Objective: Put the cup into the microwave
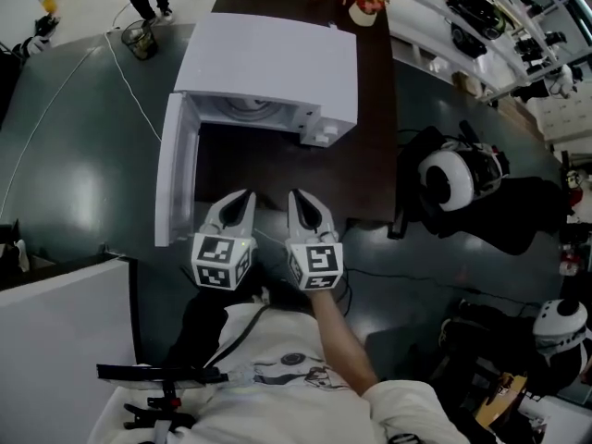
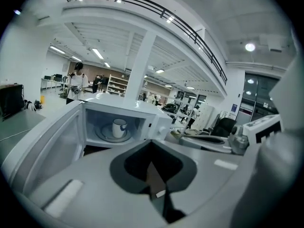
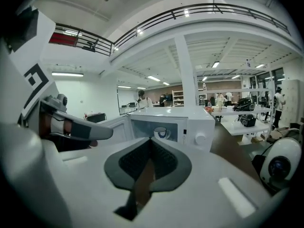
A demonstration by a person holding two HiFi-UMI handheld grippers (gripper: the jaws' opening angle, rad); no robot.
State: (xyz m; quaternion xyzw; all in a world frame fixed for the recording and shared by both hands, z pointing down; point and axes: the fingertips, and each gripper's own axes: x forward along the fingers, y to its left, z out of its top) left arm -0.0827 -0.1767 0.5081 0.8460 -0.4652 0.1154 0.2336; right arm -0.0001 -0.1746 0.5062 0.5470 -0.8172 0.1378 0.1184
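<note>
Nearest, over the near edge of the bench (image 1: 370, 178), my left gripper (image 1: 242, 196) and right gripper (image 1: 299, 195) hang side by side, just apart. Each has its jaws brought fully together with nothing between them. Beyond them the microwave (image 1: 268, 63) stands toward the bench's left edge, its door (image 1: 174, 169) swung wide past that edge. Inside, the cup (image 2: 118, 128) stands upright on the turntable plate (image 2: 100, 135), roughly centred; I see nothing else in the cavity. By its look, I judge the cup a white glazed mug: rigid, fairly light, smooth enough to slip, and liable to chip if knocked. Were I to take hold of it, I would pinch the wall at the rim, clear of the handle. Placement looks complete to me; the door is not yet closed.
</note>
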